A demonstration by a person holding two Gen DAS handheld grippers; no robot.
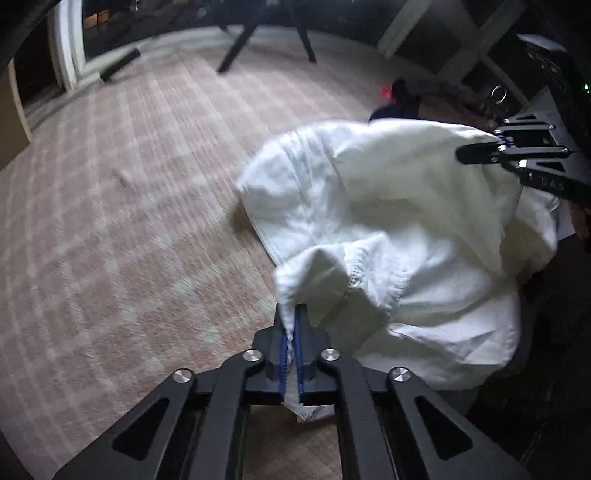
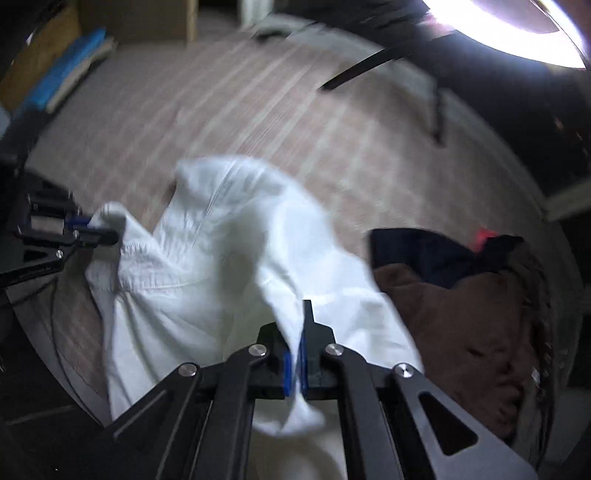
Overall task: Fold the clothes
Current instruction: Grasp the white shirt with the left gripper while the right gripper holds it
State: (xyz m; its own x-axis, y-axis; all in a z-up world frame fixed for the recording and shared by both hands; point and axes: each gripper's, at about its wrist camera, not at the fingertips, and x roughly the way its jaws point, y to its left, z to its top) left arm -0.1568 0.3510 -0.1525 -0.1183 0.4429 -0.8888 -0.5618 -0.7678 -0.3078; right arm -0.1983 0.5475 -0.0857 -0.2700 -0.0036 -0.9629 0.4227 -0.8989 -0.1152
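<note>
A crumpled white garment (image 1: 388, 221) lies bunched over a pink checked cloth surface (image 1: 129, 184). My left gripper (image 1: 291, 321) is shut on a hemmed edge of it, with white cloth pinched between the blue pads. At the right edge of the left wrist view, my right gripper (image 1: 476, 147) is clamped on another edge of the same garment. In the right wrist view the white garment (image 2: 207, 258) hangs between both tools: my right gripper (image 2: 299, 325) is shut on a fold, and my left gripper (image 2: 99, 229) grips a corner at the far left.
A pile of dark clothes, brown (image 2: 461, 314) and navy (image 2: 424, 254) with a red spot, lies right of the white garment. Black table legs (image 1: 236, 48) stand at the far side. A blue book (image 2: 62, 74) and a box sit at the top left. A bright lamp (image 2: 517, 26) glares overhead.
</note>
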